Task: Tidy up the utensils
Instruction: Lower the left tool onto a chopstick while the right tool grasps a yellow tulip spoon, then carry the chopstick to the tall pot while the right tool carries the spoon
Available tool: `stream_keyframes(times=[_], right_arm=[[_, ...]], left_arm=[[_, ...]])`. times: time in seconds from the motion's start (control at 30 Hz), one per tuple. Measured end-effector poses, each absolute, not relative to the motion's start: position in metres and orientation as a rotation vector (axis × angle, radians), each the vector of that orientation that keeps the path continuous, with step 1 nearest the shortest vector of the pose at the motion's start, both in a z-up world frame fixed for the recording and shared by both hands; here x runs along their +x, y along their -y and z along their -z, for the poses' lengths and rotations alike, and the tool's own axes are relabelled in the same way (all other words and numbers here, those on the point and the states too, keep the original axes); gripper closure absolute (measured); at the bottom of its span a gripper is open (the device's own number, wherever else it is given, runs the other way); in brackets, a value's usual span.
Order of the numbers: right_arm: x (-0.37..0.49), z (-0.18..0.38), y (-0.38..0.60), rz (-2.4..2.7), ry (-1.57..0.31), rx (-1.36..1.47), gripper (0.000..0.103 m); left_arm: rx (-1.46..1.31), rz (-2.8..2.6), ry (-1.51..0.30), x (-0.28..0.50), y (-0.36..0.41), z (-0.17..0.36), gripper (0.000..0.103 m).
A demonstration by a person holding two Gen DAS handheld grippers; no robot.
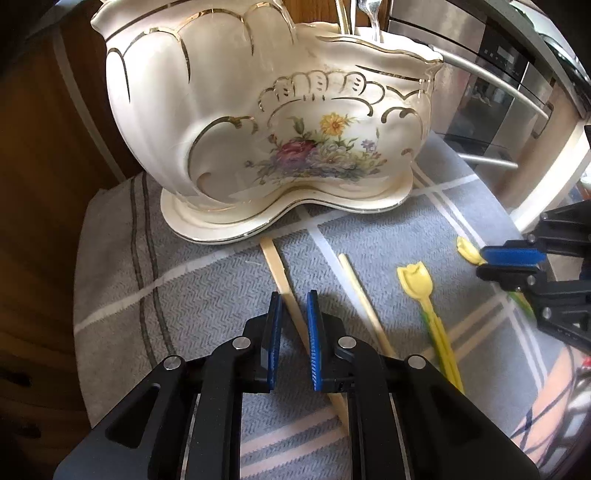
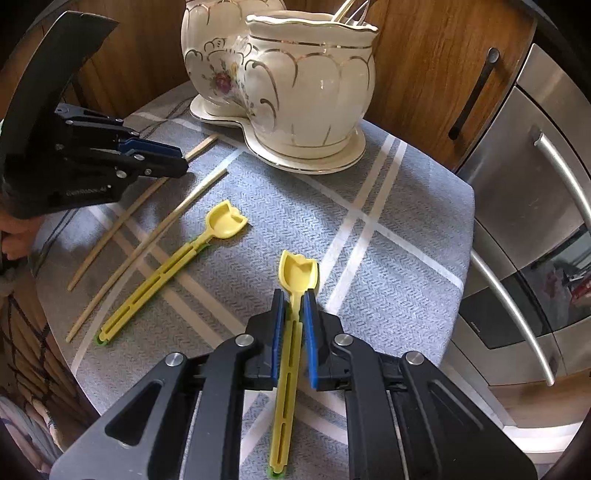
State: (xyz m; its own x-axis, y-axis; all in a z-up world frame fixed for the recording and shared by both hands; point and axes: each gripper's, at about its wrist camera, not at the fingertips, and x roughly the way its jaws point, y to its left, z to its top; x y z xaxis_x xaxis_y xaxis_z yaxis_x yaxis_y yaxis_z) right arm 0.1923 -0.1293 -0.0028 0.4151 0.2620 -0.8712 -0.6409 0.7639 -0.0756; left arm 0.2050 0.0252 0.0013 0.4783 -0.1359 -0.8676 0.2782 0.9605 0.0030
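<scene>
Nearest the right wrist camera, the right gripper (image 2: 294,295) is clamping the neck of a yellow tulip-headed spoon (image 2: 290,354), its blue pads pressing the handle just below the bowl. Gripping close to the head probably keeps the long slotted handle from swinging once it is lifted. In the left wrist view, the left gripper (image 1: 293,295) is straddling a wooden chopstick (image 1: 286,295), which is running between the narrowly spaced pads. Whether those pads are actually pinching the thin stick I cannot tell; it seems to be lying flat on the grey checked cloth (image 2: 388,258).

From the right wrist camera, a second yellow spoon (image 2: 173,269) is lying at about ten o'clock of the held one, and a second chopstick (image 2: 147,251) is resting beyond it, toward nine o'clock. All four are lying roughly parallel, well apart from one another, so each can be taken singly.

The cream floral ceramic holder (image 2: 310,88) is standing on its saucer at twelve o'clock, with metal cutlery (image 1: 371,14) already poking out of it. It looks like the destination, so each hand is readying one utensil to carry there.
</scene>
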Motion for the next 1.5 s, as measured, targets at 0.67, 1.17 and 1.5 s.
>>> stream_keyframes(times=[0.67, 1.17, 1.5], right_arm=[[0.190, 0.005, 0.136, -0.618, -1.000, -0.397, 0.093], [0.179, -0.080, 0.142, -0.666, -0.749, -0.229, 0.094], [0.219, -0.133, 0.144, -0.702, -0.589, -0.026, 0.094]], left_arm=[[0.144, 0.278, -1.010, 0.199, -0.036, -0.006, 0.097], [0.018, 0.301, -0.713, 0.159, -0.059, -0.105, 0.097], [-0.033, 0.272, -0.552, 0.188, -0.067, -0.168, 0.097]])
